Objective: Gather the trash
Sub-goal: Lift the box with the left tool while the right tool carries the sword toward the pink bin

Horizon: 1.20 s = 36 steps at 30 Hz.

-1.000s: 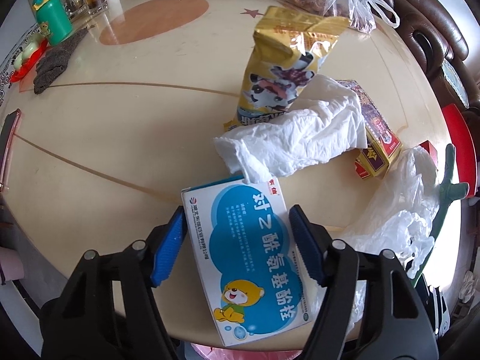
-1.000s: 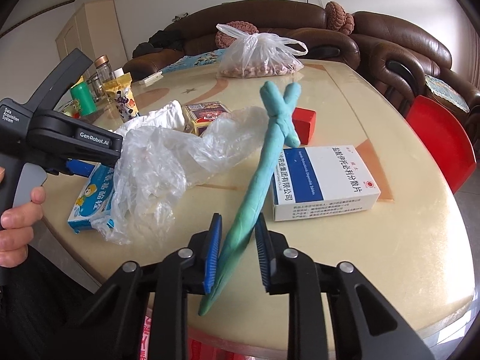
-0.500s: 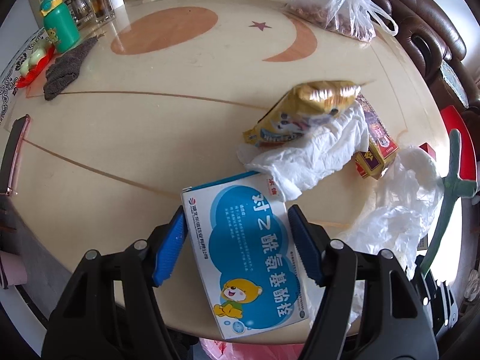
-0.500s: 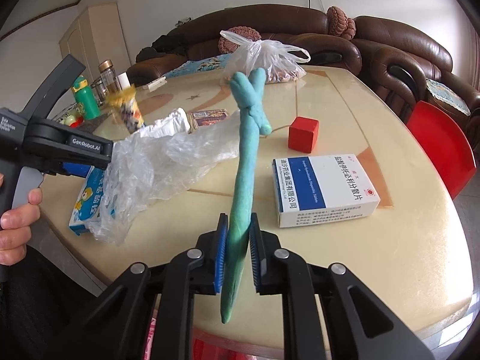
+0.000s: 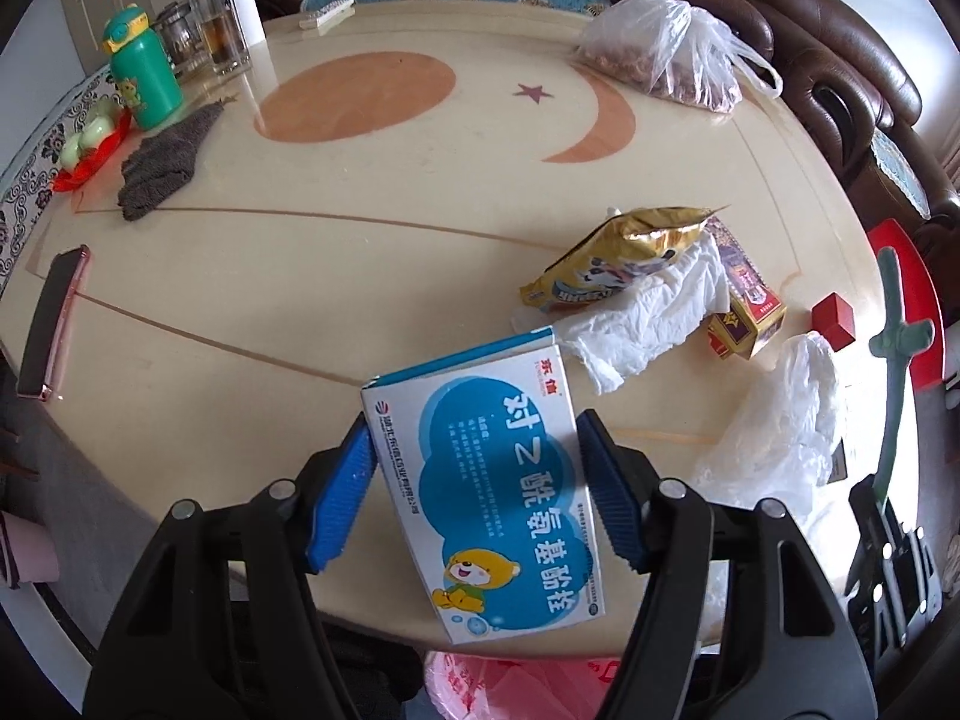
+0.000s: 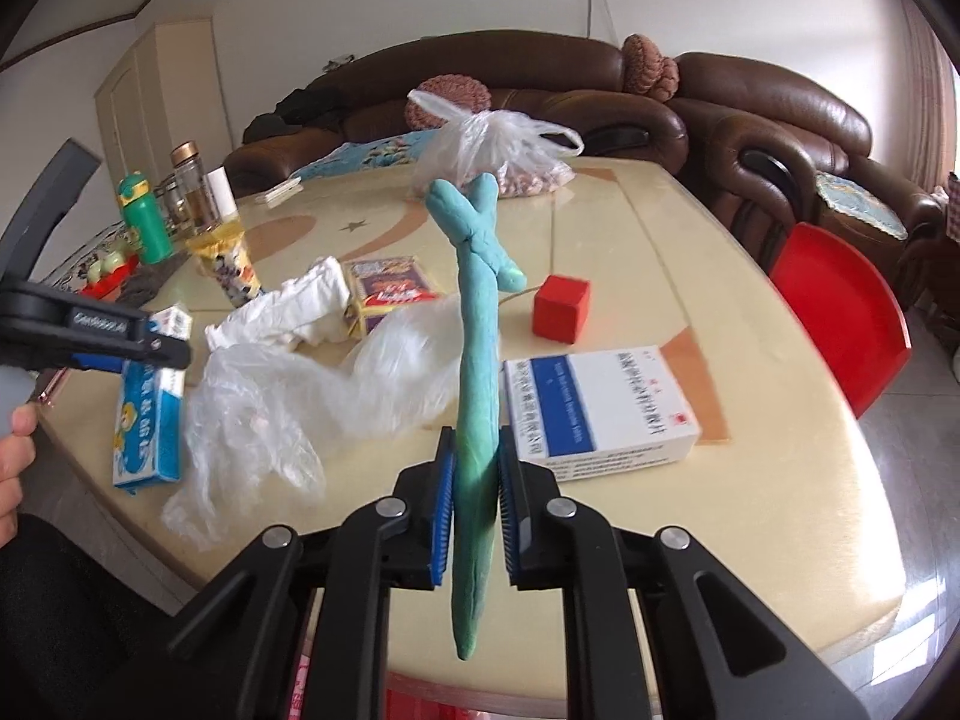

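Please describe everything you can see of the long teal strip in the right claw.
The teal strip is a long, soft-looking band, clay or foam by its matte, lumpy surface, greener toward its lower end. Its top splits into two short prongs, and a stub juts out to the right lower down. It stands nearly upright, clear of the table, pinched low on its length by the right claw, with its tail hanging below the pads. Nothing else touches it.

Both views are bright with soft, diffuse daylight. The glossy cream round surface (image 5: 372,276) carries a pale sheen. Shadows are faint and short. Strong fisheye distortion bends the rim of the surface and darkens every corner to black. In the right wrist view, the white-and-blue rectangular cardboard box (image 6: 606,408) shows slightly smeared print; far objects remain reasonably sharp.
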Tool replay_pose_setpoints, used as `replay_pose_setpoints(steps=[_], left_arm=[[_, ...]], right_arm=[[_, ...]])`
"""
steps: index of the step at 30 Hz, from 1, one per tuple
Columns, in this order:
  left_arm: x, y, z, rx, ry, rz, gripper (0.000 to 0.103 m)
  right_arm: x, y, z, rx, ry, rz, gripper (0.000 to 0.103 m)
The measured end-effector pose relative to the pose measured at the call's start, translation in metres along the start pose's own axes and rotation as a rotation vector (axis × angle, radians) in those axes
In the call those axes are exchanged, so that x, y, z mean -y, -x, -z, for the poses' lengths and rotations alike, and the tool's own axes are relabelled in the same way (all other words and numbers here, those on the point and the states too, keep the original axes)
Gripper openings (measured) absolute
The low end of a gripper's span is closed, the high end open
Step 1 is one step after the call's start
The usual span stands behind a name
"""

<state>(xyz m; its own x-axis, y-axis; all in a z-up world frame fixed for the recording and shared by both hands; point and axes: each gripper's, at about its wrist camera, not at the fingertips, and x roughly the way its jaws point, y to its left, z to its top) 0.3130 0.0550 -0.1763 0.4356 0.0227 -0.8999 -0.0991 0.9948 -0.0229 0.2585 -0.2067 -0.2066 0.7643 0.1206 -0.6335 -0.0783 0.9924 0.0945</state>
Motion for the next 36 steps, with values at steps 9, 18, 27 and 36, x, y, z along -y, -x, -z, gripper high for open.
replay_pose_setpoints(steps=[9, 18, 27, 36], left_arm=[[-0.008, 0.027, 0.004, 0.060, -0.014, 0.012, 0.065], [-0.015, 0.053, 0.010, 0.116, -0.025, 0.028, 0.065], [-0.012, 0.090, 0.027, 0.173, -0.070, 0.044, 0.065], [-0.009, 0.129, 0.057, 0.225, -0.117, 0.071, 0.065]], right_arm=[[-0.010, 0.017, -0.009, 0.026, 0.034, 0.026, 0.014], [-0.020, 0.035, -0.015, 0.057, 0.045, 0.027, 0.014], [-0.037, 0.067, -0.022, 0.093, 0.061, 0.017, 0.014], [-0.057, 0.116, -0.014, 0.090, 0.095, 0.015, 0.014]])
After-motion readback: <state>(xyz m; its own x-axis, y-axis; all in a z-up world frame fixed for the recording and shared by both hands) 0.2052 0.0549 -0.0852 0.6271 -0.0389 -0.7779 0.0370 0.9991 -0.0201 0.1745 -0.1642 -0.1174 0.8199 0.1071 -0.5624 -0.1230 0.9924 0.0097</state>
